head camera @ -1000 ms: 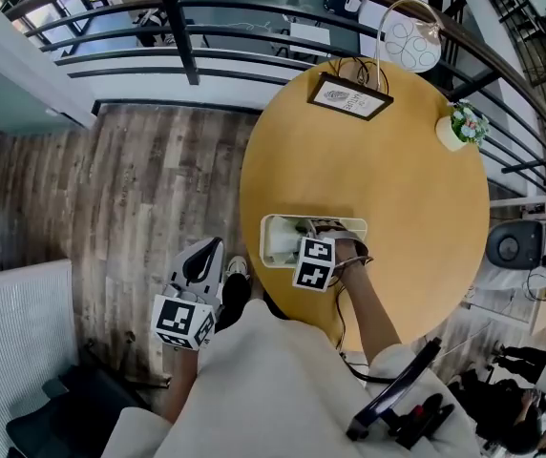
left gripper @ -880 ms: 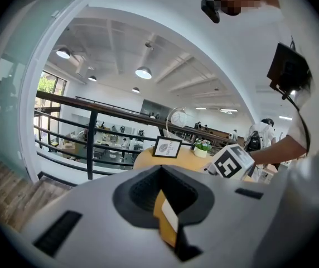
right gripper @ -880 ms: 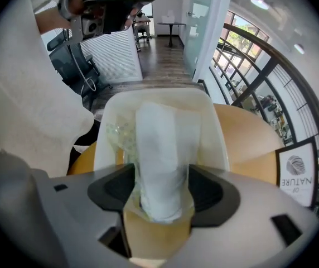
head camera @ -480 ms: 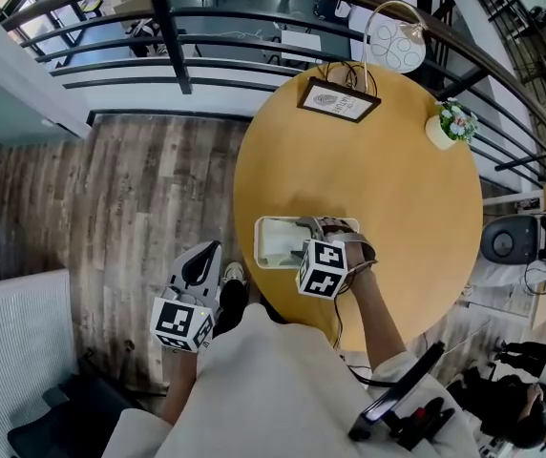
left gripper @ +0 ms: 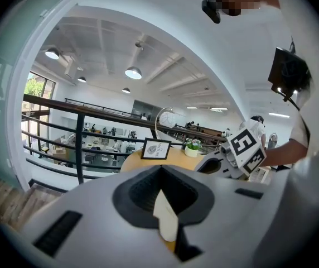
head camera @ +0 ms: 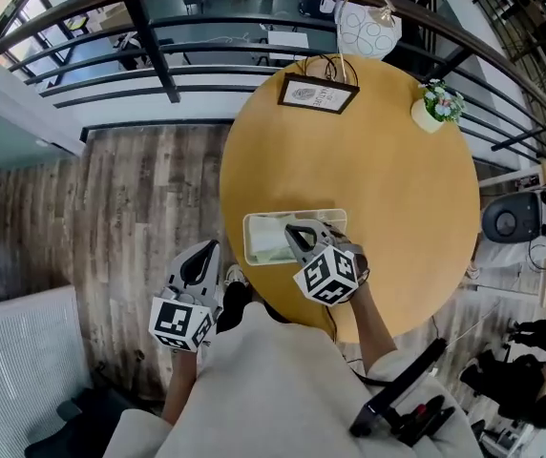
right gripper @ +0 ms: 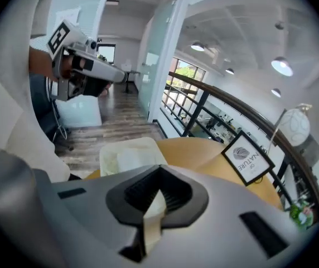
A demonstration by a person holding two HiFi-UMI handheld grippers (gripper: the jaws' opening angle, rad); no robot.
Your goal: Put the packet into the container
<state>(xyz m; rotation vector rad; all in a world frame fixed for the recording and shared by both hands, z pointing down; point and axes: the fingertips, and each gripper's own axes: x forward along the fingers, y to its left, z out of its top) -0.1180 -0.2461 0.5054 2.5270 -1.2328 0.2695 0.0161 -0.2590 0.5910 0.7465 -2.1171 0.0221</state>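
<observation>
Right claw (head camera: pixel 295 232) hangs above the container (head camera: pixel 250 227), jaws together on nothing; packet (head camera: pixel 271 248) lies flat inside the container, pale against its bottom, so I judge the drop done and the claw free to leave. Left claw (head camera: pixel 211 251) also closed and empty, held off the table (head camera: pixel 388 179) over the wood floor (head camera: pixel 149 189), out of the way. Framed sign (head camera: pixel 317 93) and flower pot (head camera: pixel 432 108) stand well apart at the far rim; nothing blocks a pull-back.

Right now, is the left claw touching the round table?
Apart. The head view shows the left claw over the wooden floor beside the table; the left gripper view shows the table well beyond its tips.
</observation>
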